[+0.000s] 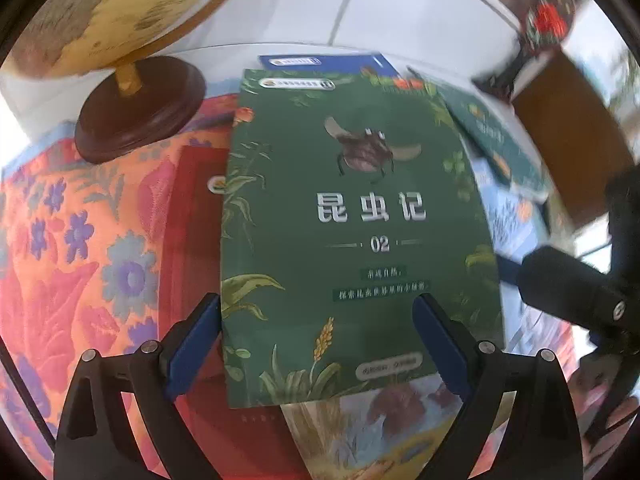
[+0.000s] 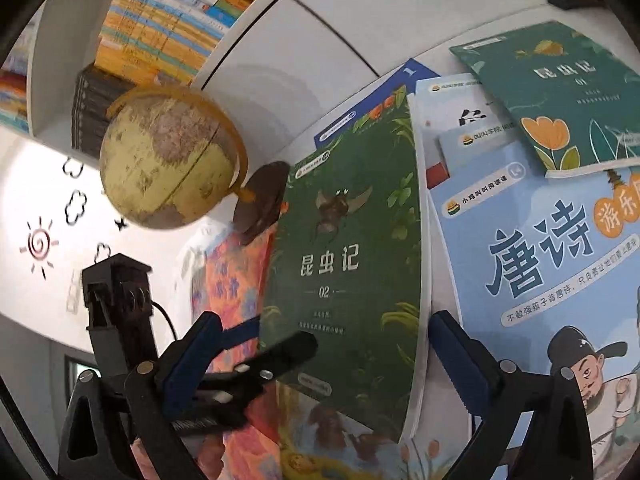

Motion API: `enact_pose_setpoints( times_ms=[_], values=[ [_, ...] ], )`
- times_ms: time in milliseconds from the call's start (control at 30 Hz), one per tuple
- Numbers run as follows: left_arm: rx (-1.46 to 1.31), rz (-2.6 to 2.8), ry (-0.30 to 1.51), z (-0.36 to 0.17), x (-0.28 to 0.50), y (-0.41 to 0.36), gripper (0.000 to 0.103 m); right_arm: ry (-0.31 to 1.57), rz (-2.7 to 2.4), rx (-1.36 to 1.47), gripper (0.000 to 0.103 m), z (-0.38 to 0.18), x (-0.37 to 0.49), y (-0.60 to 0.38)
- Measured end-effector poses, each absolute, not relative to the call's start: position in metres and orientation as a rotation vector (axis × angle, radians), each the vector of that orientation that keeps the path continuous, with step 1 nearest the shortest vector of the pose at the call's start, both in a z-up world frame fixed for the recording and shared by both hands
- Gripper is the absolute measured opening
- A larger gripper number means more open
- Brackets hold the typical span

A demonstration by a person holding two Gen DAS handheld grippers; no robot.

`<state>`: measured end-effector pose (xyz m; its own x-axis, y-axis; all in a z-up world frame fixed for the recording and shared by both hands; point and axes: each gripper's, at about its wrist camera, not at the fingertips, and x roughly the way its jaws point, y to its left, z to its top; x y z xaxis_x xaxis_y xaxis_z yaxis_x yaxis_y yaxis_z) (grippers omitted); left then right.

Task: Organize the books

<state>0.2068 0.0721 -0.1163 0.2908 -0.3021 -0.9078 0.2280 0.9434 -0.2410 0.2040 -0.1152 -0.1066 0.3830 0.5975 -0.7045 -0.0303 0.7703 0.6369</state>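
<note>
Two green insect books: volume 02 (image 1: 356, 220) lies on top of the pile beside one globe (image 2: 168, 164); volume 01 (image 2: 560, 96) lies apart; left gripper (image 1: 318, 344) and right gripper (image 2: 324, 360) both stand wide open, holding nothing.

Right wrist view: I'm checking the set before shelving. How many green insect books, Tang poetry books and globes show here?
Green insect books: 2 (volume 02, volume 01)
Tang book: 1
Globe: 1
Total: 4
</note>
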Motion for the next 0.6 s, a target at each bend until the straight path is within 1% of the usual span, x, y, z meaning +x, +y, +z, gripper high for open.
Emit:
enact_pose_setpoints(
  times_ms=[100,167,233,300,500,600],
  values=[
    [-0.072,-0.393,1.242,-0.113,0.192,0.061,0.094,1.142,0.442,0.558,0.103,-0.105,0.193,-0.124],
    [-0.080,-0.416,1.245,-0.107,0.180,0.055,0.094,1.191,0.460,0.530,0.103,-0.107,0.181,-0.131],
    [-0.108,-0.456,1.259,-0.102,0.161,0.043,0.093,1.230,0.467,0.497,0.103,-0.109,0.162,-0.141],
    [-0.075,-0.495,1.284,-0.100,0.135,0.023,0.093,1.249,0.461,0.487,0.103,-0.109,0.137,-0.157],
    [-0.119,-0.641,1.423,-0.113,0.053,-0.022,0.095,1.399,0.385,0.393,0.103,-0.114,0.047,-0.206],
    [-0.088,-0.540,1.457,-0.126,0.045,-0.028,0.095,1.465,0.287,0.272,0.103,-0.123,0.020,-0.230]
  ],
)
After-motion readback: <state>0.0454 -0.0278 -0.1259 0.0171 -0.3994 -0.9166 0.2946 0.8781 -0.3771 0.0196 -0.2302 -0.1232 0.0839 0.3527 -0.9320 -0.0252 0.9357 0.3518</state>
